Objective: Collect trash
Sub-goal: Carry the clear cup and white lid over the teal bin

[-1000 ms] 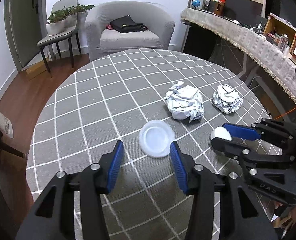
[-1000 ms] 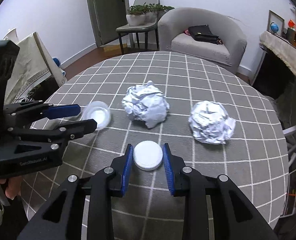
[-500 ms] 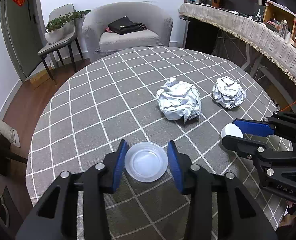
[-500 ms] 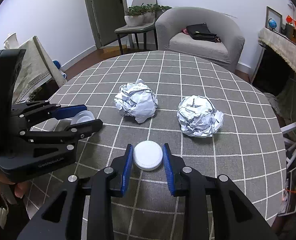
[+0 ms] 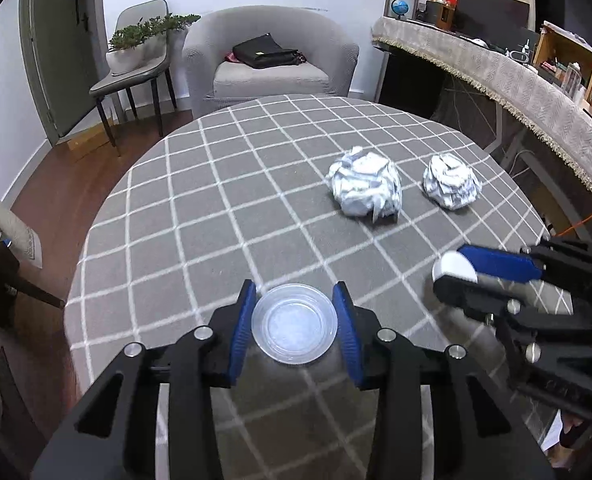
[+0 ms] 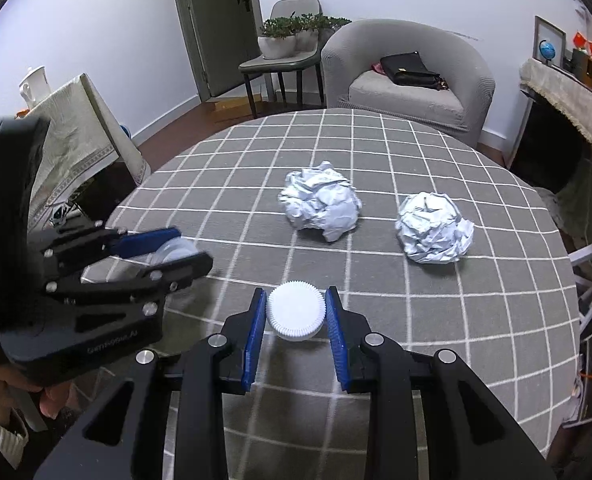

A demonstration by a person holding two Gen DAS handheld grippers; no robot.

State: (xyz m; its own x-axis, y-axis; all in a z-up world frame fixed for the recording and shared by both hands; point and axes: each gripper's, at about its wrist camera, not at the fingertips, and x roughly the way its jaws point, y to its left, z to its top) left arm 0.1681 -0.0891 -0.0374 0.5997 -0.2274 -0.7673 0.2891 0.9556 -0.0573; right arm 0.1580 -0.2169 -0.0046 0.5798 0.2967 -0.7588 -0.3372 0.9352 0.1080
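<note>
My left gripper point(image 5: 294, 312) is shut on a clear plastic lid point(image 5: 294, 323) and holds it above the near edge of the round checked table point(image 5: 224, 208). My right gripper point(image 6: 296, 316) is shut on a white ribbed cap point(image 6: 296, 316), also lifted off the cloth. Two crumpled paper balls lie further back on the table: one in the middle point(image 5: 364, 187) point(image 6: 321, 204) and one to its right point(image 5: 451, 187) point(image 6: 433, 228). Each gripper shows in the other's view, the right gripper point(image 5: 461, 274) and the left gripper point(image 6: 176, 248).
A grey armchair point(image 5: 270, 64) with a black bag stands behind the table. A chair with potted plants point(image 5: 136, 68) is at the back left by a door. A long cloth-covered counter point(image 5: 495, 76) runs along the right. A draped piece of furniture point(image 6: 76, 144) stands left of the table.
My left gripper closed on the clear lid and both grippers drew back toward the near edge, each carrying its piece. The paper balls have not moved.
</note>
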